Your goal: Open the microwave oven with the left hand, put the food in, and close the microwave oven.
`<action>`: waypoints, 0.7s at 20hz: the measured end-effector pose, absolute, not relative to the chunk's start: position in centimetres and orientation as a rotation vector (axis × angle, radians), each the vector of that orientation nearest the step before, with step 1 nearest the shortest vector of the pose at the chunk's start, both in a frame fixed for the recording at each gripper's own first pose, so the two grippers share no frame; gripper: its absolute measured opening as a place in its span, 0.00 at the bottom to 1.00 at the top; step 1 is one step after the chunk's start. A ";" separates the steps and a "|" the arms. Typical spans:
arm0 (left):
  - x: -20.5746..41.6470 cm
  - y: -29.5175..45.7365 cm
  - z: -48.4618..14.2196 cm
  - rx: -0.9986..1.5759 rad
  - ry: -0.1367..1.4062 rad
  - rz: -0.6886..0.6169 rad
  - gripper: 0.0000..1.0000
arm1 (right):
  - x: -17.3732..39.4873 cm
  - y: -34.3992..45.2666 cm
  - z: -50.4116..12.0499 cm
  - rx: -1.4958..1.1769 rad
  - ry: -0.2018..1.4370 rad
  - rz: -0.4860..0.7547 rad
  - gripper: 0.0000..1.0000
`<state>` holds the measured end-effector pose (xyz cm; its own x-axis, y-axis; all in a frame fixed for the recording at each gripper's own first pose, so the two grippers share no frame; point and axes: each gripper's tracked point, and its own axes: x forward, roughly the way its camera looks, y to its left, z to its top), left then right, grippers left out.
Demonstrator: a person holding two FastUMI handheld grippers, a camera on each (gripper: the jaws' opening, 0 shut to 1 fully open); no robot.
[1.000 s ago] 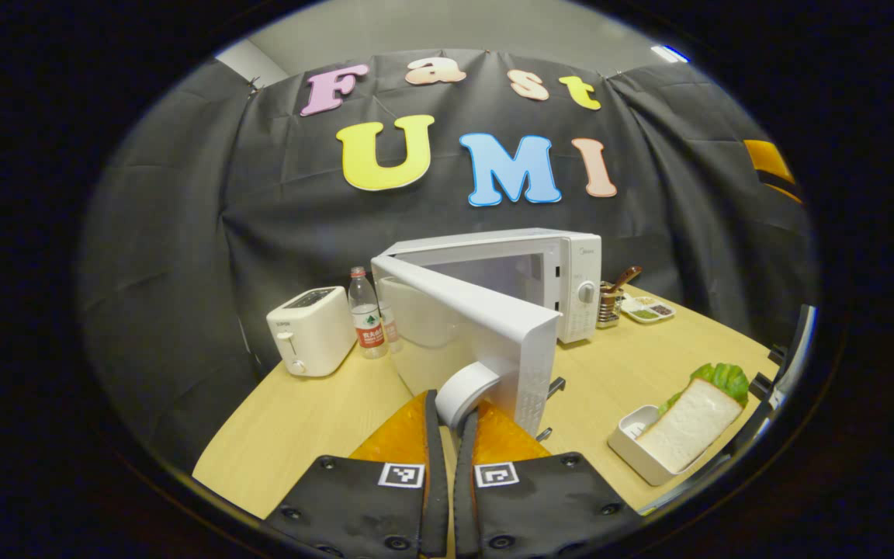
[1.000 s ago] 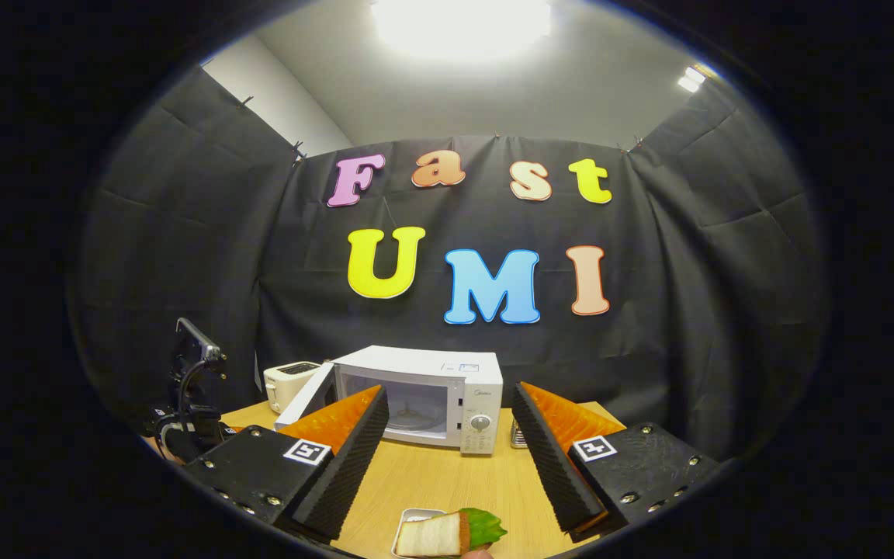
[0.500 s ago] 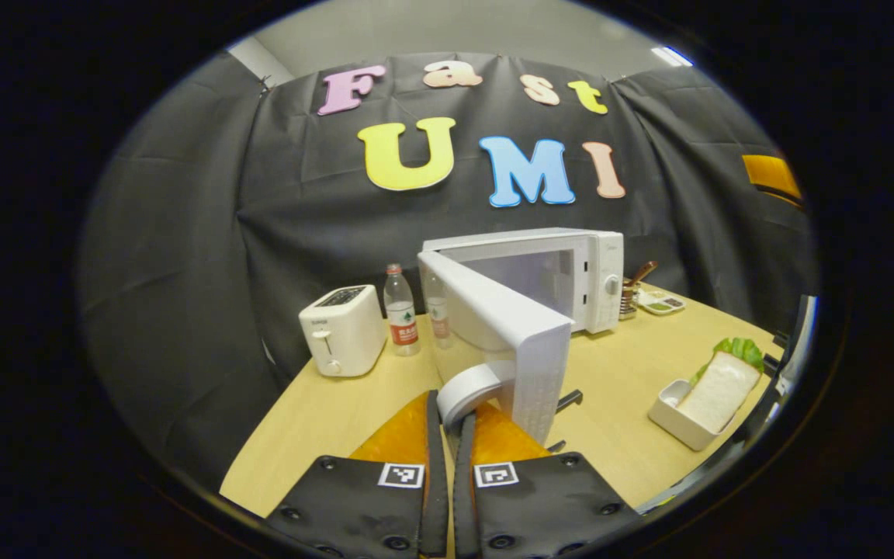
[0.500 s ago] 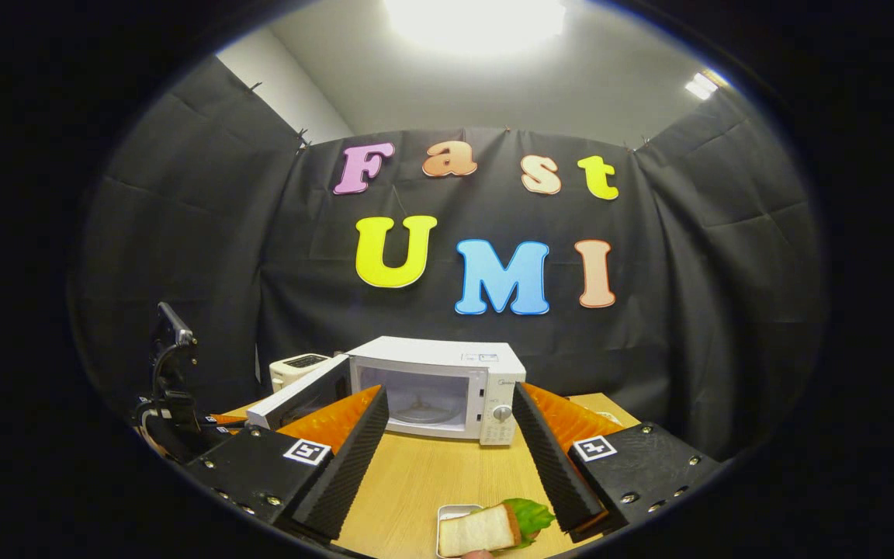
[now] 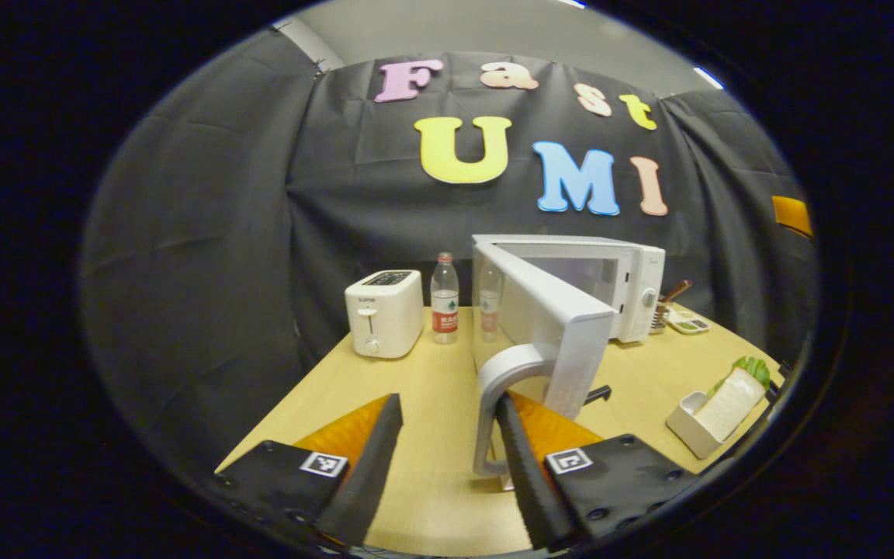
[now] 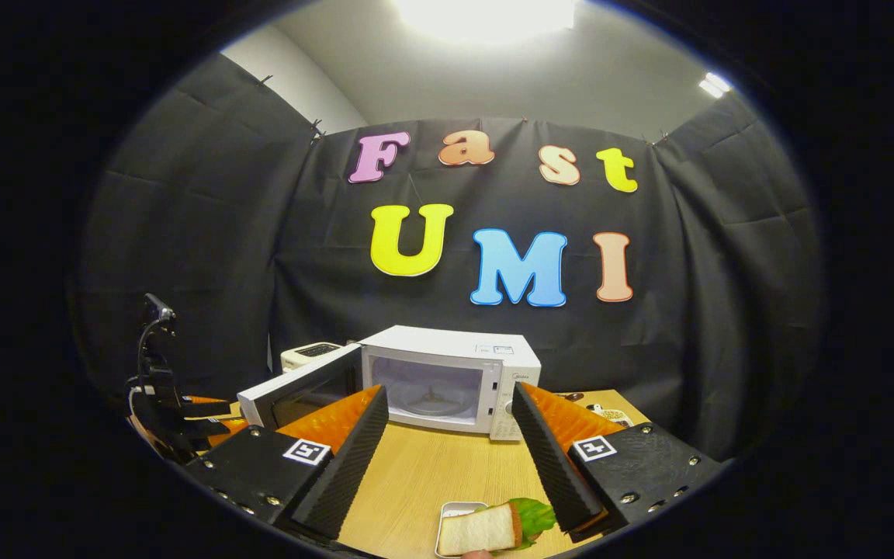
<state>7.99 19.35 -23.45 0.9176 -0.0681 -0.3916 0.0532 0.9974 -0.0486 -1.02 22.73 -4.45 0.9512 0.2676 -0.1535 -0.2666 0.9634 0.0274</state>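
Observation:
In the left gripper view the white microwave (image 5: 633, 276) stands at the back of the table with its door (image 5: 552, 322) swung wide open. The door's curved handle (image 5: 493, 392) sits between the fingers of my left gripper (image 5: 447, 404), close against the right-hand finger (image 5: 524, 458). That gripper is open and no longer pinches the handle. The sandwich (image 5: 730, 392), bread with green lettuce, lies in a white tray (image 5: 684, 419) at the right. My right gripper (image 6: 448, 396) is open, above and behind the sandwich (image 6: 486, 528), facing the microwave's cavity (image 6: 427, 388).
A white toaster (image 5: 383, 312) and a water bottle (image 5: 444, 298) stand left of the microwave. A utensil holder (image 5: 664, 310) and a small condiment dish (image 5: 689, 321) sit to its right. The wooden table (image 5: 416, 388) has bare room in front of the toaster.
My left gripper was shut on the door handle and has now opened. The door swung wider over the last second. The right gripper stayed open and drifted slightly.

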 end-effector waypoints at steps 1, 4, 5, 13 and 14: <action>7.1 19.4 -23.4 -0.043 0.409 -0.035 0.97 | -0.6 22.2 -4.5 0.008 0.158 0.283 0.98; 5.4 20.0 -19.6 -0.032 0.342 0.056 1.00 | 0.5 20.6 -5.9 0.034 0.205 0.331 0.98; 4.6 19.9 -18.3 -0.034 0.324 0.080 0.99 | 0.9 20.0 -6.3 0.050 0.226 0.346 0.98; 0.0 17.9 -7.9 -0.040 0.174 0.196 1.00 | 2.5 16.1 -14.4 0.165 0.550 0.467 0.99; -0.3 17.6 -7.0 -0.038 0.161 0.209 0.99 | 2.4 15.9 -15.4 0.174 0.584 0.486 0.99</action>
